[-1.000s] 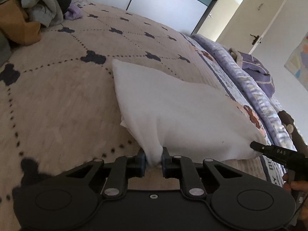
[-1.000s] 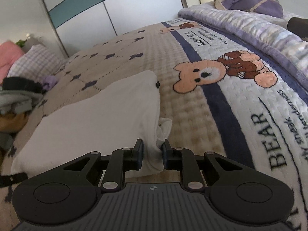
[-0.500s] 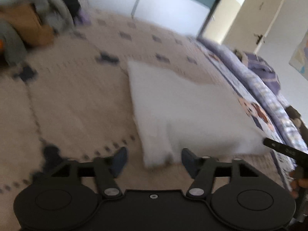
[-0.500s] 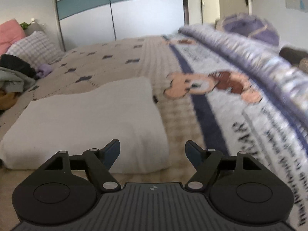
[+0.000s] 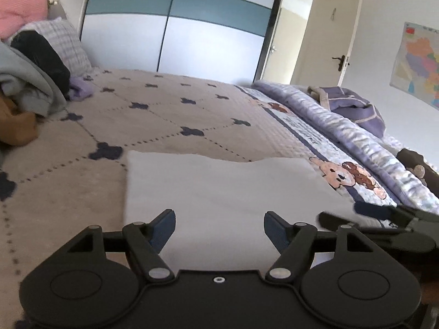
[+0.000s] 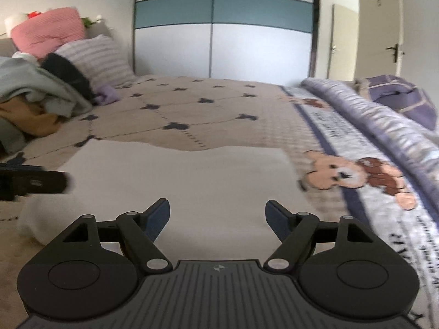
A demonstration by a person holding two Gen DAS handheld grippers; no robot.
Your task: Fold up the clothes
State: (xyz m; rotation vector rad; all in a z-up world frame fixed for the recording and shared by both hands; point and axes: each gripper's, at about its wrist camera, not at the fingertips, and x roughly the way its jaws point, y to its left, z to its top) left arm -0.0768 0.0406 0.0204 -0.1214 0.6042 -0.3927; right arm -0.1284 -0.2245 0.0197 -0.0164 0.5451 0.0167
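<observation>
A beige bedspread (image 6: 219, 109) with dark blue motifs and a teddy bear print (image 6: 356, 176). Behind it — a white wardrobe (image 6: 219, 35) with a teal band.

**Hidden, cropped and blurred**

The near edge of the folded white cloth (image 5: 219, 189) lies hidden behind the black left gripper (image 5: 219, 223) body; the same holds in the right wrist view. The heap of grey, black and tan clothes (image 6: 41, 104) is cut off by the frame's left edge. Lettering on the bear-print quilt (image 6: 356, 175) is too smeared to read. The wall map (image 5: 419, 63) runs off the right edge.
</observation>
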